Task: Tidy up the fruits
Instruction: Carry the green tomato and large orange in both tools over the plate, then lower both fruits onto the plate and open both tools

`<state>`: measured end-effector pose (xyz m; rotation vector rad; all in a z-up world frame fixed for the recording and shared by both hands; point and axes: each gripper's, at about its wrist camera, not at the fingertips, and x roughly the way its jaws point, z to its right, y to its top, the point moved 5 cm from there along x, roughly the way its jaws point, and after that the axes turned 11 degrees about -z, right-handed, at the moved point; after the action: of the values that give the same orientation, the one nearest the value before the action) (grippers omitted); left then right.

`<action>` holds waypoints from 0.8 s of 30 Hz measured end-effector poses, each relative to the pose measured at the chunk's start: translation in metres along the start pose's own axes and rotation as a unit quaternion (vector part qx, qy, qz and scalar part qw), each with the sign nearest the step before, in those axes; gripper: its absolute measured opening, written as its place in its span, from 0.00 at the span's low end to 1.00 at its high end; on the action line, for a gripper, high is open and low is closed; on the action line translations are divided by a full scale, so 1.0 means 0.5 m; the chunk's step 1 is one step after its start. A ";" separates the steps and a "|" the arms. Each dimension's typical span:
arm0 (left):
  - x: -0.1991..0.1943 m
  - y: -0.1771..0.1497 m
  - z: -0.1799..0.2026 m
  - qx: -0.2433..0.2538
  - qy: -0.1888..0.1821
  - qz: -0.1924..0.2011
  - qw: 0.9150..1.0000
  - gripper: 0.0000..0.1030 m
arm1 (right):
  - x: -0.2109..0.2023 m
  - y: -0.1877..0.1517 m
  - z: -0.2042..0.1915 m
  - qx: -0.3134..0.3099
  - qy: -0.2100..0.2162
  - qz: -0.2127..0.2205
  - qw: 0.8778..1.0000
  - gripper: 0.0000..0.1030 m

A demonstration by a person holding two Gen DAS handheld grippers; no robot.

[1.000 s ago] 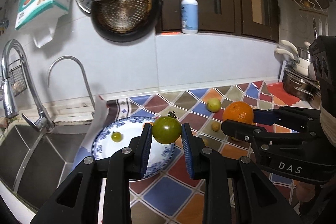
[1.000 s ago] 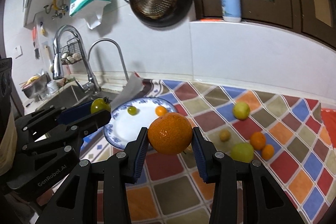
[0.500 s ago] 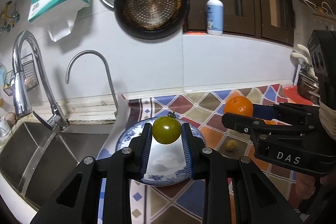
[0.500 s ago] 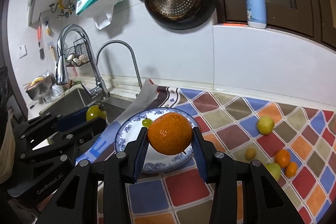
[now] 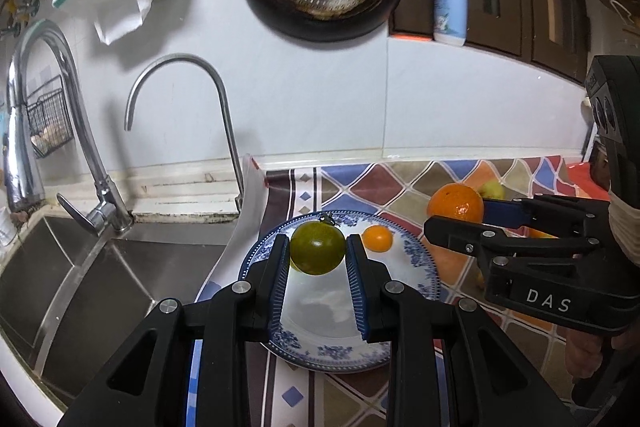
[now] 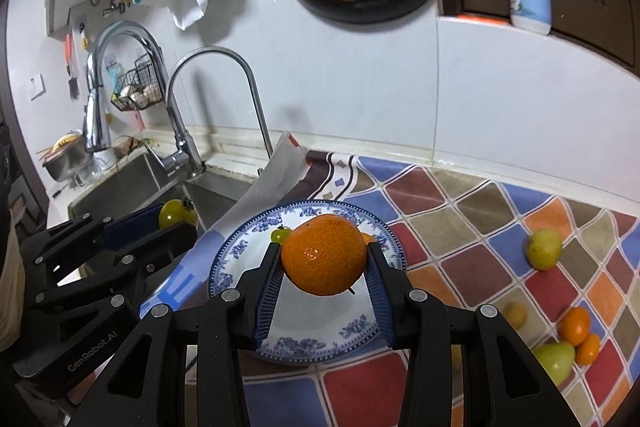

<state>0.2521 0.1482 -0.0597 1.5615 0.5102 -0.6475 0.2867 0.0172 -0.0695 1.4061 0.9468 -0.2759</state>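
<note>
— Since both fruits hang over the plate (image 6: 380,235), which hand sits better for setting down?

— By my reading, the left. The left gripper (image 5: 317,259) has its fingers (image 5: 279,277) pinching the green tomato (image 5: 317,253) above the plate's far-left part, beside the small orange fruit (image 5: 377,238) lying on it; bare white china lies below and nearer the camera.

— And the right?

— The right gripper (image 6: 323,261) has its fingers clamped on the orange (image 6: 324,254), over the plate's middle in its own view. From the left wrist view it looks closer to the right rim, so I can't fix it exactly. A small green fruit (image 6: 281,235) lies on the plate just beyond.

— What's left on the counter (image 6: 472,267)?

— Several loose fruits, well apart to the right.
</note>
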 end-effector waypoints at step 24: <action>0.204 -0.035 -0.033 -0.011 0.002 -0.104 0.995 0.28 | 0.215 -0.005 0.035 0.018 0.024 -0.097 0.995 0.41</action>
<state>0.3176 0.1608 -0.1404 1.5013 0.6858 -0.7941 0.3586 0.0390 -0.1481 1.3602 1.1257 -0.4069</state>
